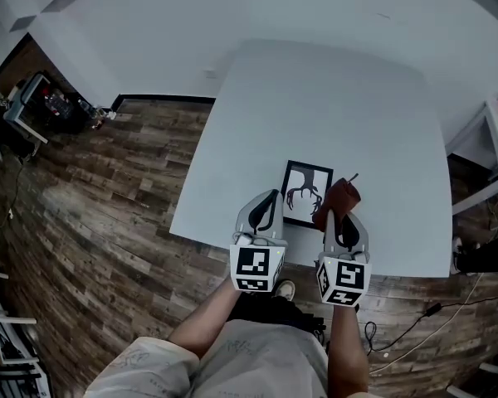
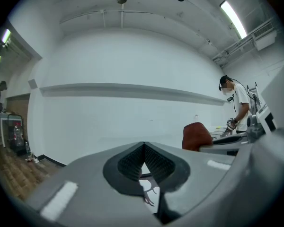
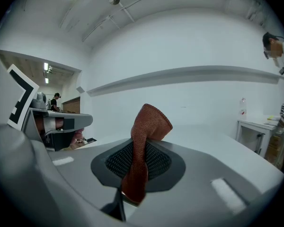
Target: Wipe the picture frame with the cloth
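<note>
Right tool (image 3: pixel 138 161) clamped on rust-brown cloth (image 1: pixel 339 197), fold left projecting past tips for wiping contact. Left tool (image 2: pixel 144 163) closed, nothing gripped, tips beside picture frame (image 1: pixel 303 191), probably for steadying. Frame laid flat on counter (image 1: pixel 332 98), just ahead, between both tools.

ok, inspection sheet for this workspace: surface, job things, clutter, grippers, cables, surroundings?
Surface: white table, mostly bare.
Job's things: picture frame flat near the front edge; red-brown cloth at its right edge.
Clutter: nothing seen.
Grippers: left gripper shut, empty, at the frame's left side; right gripper shut on the cloth.
Cables: black cable on the floor, right.
Surroundings: wood floor, white wall.
</note>
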The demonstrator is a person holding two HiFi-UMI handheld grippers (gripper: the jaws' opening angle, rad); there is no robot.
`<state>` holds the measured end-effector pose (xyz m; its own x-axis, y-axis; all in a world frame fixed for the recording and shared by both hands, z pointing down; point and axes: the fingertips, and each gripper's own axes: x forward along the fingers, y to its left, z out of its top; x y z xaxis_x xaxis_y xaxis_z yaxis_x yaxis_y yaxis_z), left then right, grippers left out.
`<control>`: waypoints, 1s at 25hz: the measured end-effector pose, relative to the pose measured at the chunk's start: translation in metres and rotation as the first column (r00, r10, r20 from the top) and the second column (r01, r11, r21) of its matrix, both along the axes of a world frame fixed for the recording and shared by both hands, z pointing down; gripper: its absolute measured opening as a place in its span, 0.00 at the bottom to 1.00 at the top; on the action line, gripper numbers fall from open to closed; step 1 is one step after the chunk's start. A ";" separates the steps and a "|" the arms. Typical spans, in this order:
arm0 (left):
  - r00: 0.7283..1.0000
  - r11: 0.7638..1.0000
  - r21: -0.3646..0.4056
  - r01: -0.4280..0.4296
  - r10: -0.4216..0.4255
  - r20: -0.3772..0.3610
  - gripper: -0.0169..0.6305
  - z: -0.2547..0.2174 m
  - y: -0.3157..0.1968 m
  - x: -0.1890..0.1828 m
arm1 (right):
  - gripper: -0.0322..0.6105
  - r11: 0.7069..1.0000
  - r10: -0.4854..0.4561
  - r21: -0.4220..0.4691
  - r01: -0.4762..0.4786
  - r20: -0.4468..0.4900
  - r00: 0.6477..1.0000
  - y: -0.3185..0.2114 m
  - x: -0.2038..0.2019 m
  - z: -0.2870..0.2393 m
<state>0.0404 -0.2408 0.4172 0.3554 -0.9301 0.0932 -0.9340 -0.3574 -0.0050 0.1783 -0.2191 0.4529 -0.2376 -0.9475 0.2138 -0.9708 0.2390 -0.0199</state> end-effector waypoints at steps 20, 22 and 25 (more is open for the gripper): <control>0.998 0.998 -0.038 -0.052 0.053 0.024 0.03 0.013 -0.044 -0.014 | 0.18 0.829 -0.089 -0.551 0.100 0.046 0.995 -0.134 -0.082 0.132; 0.998 0.999 -0.015 -0.052 0.052 0.031 0.03 0.008 -0.042 -0.021 | 0.18 0.803 -0.088 -0.591 0.079 0.014 0.996 -0.141 -0.089 0.144; 0.999 0.999 -0.006 -0.046 0.046 0.020 0.03 0.007 -0.044 -0.031 | 0.18 0.772 -0.077 -0.633 0.057 -0.004 0.997 -0.146 -0.094 0.160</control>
<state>0.0090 -0.2843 0.4240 0.3960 -0.9121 0.1058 -0.9161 -0.4003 -0.0218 0.0847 -0.3651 0.6127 -0.2800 -0.5785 0.7661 -0.9553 0.2465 -0.1631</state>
